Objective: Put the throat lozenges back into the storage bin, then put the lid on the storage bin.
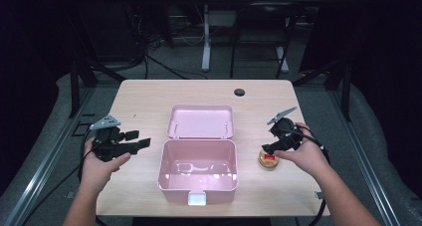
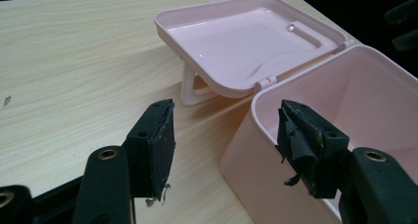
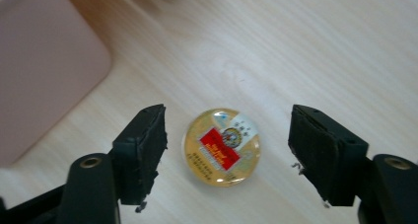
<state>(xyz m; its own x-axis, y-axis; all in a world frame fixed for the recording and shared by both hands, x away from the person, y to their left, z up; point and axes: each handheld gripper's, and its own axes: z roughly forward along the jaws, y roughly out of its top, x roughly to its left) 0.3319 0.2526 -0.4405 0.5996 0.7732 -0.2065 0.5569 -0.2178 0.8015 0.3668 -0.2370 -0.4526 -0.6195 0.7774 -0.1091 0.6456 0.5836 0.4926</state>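
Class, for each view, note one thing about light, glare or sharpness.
High view: dark surroundings, glare inside the pink box. Left gripper view: soft sheen on the lid, near claw pads slightly soft. Right gripper view: reflections on the round tin; box corner blurred.

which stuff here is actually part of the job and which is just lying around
In the job:
- round tin, between the open jaws of the right gripper
- open pink box
- left gripper, open beside the box

Lying about:
- nothing loose; just the table and its cable hole

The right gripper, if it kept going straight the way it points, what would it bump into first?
Most likely the round tin lying on the table; it sits between the open jaws of the right gripper, apparently just beneath.
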